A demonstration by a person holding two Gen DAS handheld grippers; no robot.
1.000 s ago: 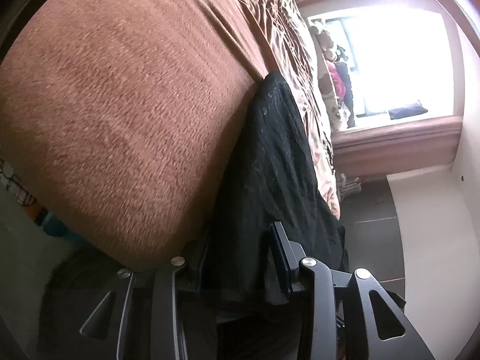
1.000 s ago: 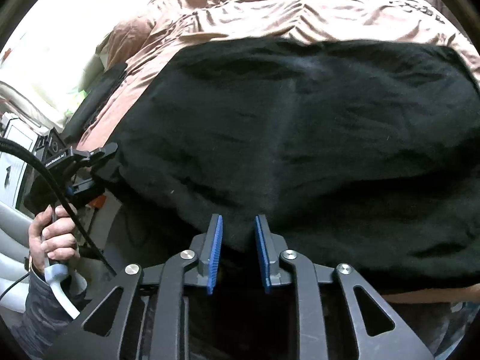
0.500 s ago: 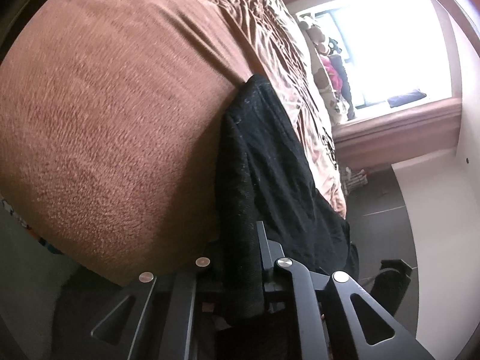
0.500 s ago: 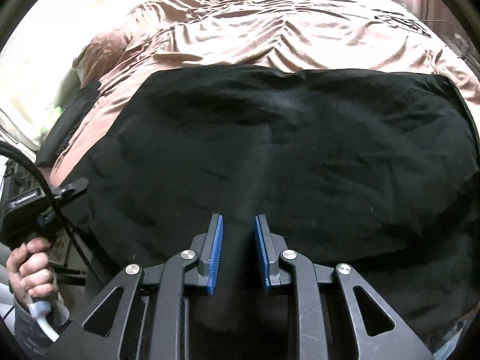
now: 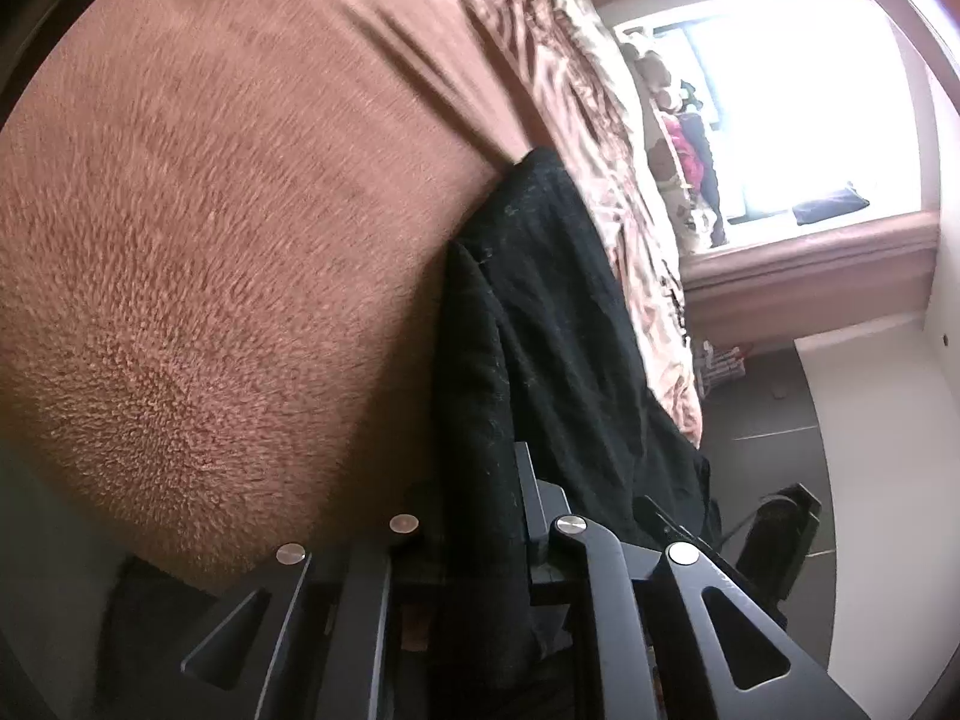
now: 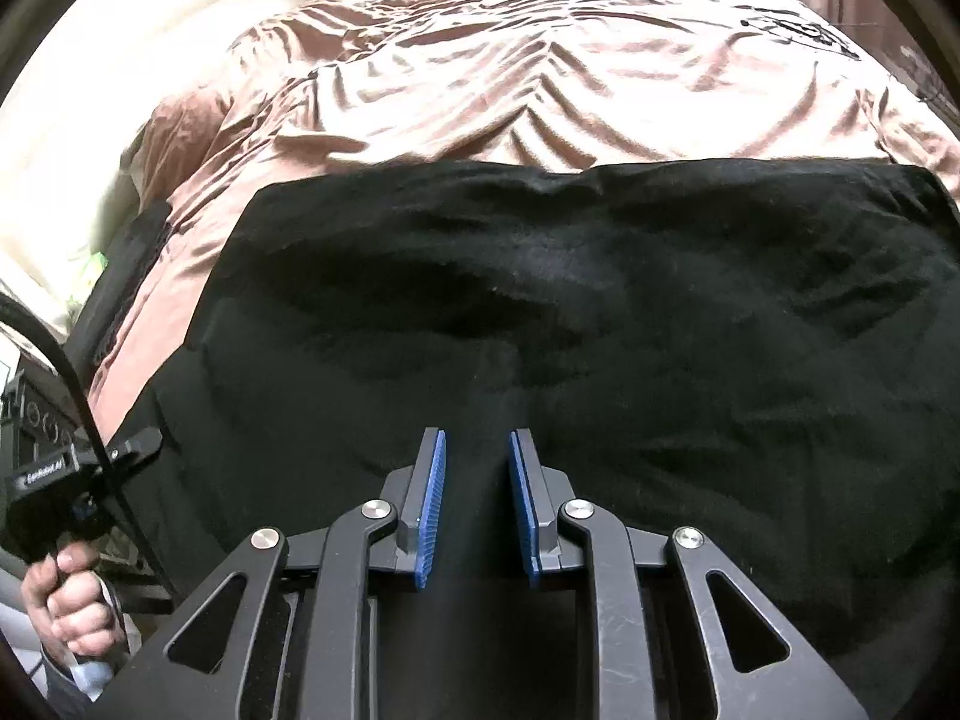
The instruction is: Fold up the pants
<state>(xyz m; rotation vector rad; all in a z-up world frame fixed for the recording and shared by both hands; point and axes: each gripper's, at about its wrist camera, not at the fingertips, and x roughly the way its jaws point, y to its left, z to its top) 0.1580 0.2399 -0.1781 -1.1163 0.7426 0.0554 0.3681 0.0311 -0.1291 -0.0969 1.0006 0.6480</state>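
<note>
Black pants [image 6: 600, 312]: spread flat on my brown bedspread [image 6: 540, 72], near edge overhanging. Left gripper [image 5: 480, 510] clamped on one edge; right gripper [image 6: 477, 498] pinching a ridge of the near edge. Folding, I judge, barely begun.

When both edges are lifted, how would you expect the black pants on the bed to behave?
The black pants will probably sag between grips: they already drape limply over the wrinkled bedspread. The fuzzy-looking fabric bunched in the left tool seems unlikely to slip. They look light.
</note>
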